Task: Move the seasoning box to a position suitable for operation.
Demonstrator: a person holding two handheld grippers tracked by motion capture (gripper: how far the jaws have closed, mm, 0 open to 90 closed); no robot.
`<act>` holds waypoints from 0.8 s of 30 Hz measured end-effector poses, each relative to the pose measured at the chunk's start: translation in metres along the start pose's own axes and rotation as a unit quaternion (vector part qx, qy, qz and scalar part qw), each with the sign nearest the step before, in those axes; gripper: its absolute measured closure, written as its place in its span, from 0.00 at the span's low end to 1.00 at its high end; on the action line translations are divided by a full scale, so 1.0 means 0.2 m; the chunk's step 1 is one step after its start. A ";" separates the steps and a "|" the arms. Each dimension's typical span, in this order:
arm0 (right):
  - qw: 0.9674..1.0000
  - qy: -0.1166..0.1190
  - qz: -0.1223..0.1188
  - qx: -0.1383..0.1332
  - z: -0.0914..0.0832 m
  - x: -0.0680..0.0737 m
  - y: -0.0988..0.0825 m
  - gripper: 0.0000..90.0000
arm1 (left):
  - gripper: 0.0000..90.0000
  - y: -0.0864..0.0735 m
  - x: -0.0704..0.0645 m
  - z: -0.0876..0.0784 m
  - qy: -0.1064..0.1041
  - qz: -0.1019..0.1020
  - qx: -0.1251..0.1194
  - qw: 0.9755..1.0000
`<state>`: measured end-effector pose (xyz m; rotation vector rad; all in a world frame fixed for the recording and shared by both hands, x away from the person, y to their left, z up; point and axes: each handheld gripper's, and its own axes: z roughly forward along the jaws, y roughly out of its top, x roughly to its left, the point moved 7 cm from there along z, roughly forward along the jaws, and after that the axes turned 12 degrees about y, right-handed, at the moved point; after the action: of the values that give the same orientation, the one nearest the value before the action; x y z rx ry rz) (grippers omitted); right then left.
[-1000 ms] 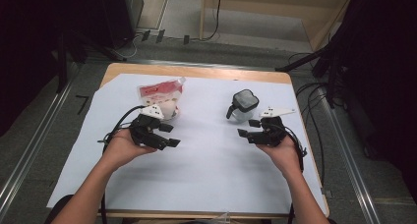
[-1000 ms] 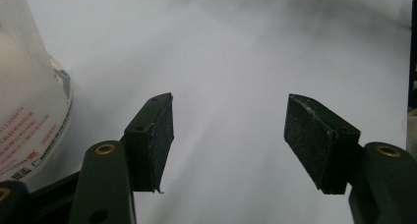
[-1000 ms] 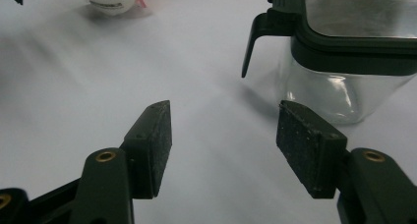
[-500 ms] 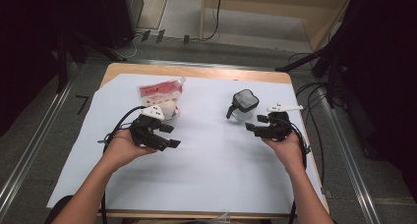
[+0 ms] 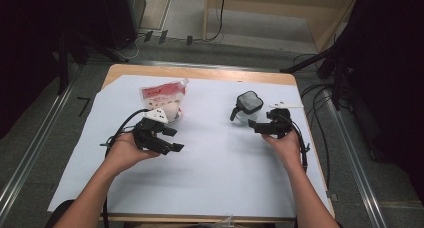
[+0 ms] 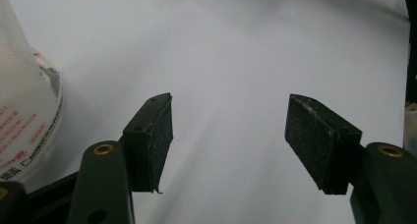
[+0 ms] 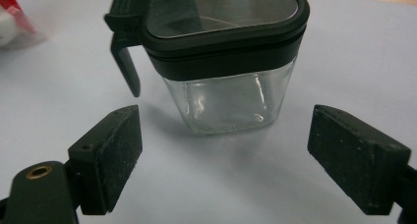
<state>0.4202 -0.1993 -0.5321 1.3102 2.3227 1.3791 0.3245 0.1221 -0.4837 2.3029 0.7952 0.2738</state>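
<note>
A clear square jar [image 5: 247, 107] with a black lid and a side handle stands on the white sheet at the right. My right gripper [image 5: 258, 123] is just short of it. Its jaws have just been opening and now stand wide. In the right gripper view the jar [image 7: 226, 71] sits close ahead of the right gripper [image 7: 226, 160], untouched. A clear bag [image 5: 163, 95] with a red label and white contents rests at the back left. My left gripper [image 5: 174, 140] hovers in front of it, open and holding nothing. The bag [image 6: 24, 111] edges into the left gripper view beside the left gripper [image 6: 241, 145].
A white sheet [image 5: 225, 178] covers most of the wooden table [image 5: 200, 72]. Cables [image 5: 315, 95] trail off the right edge. Metal floor rails run along both sides, and a wooden frame [image 5: 280, 18] stands beyond the table.
My right gripper has moved closer to the jar and sunk a little, and its jaws have spread wider. The left gripper has kept still.
</note>
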 end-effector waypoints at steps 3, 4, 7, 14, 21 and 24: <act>1.000 -0.008 -0.002 0.000 0.04 -0.02 0.01 0.15 | 0.40 0.00 0.00 0.00 0.000 -0.003 -0.002 1.000; 1.000 -0.007 0.000 -0.003 0.06 -0.02 0.01 0.15 | 0.40 0.00 0.00 0.00 -0.001 -0.002 -0.002 1.000; 1.000 -0.004 0.000 -0.011 0.09 -0.02 0.02 0.15 | 0.40 0.00 0.00 0.00 -0.003 -0.004 -0.001 1.000; 1.000 -0.017 -0.020 -0.010 0.19 -0.04 0.06 0.14 | 0.40 -0.01 0.01 0.00 -0.001 -0.007 0.002 1.000; 0.999 -0.024 -0.028 -0.038 0.26 -0.04 0.10 0.14 | 0.40 -0.02 0.00 0.00 -0.007 -0.010 0.004 1.000; 0.998 -0.026 -0.026 -0.045 0.27 -0.04 0.11 0.13 | 0.40 -0.02 -0.01 0.00 -0.006 -0.011 0.002 1.000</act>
<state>0.4668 -0.1659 -0.5486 1.2354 2.2189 1.3987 0.3212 0.1243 -0.4862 2.2965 0.8162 0.2467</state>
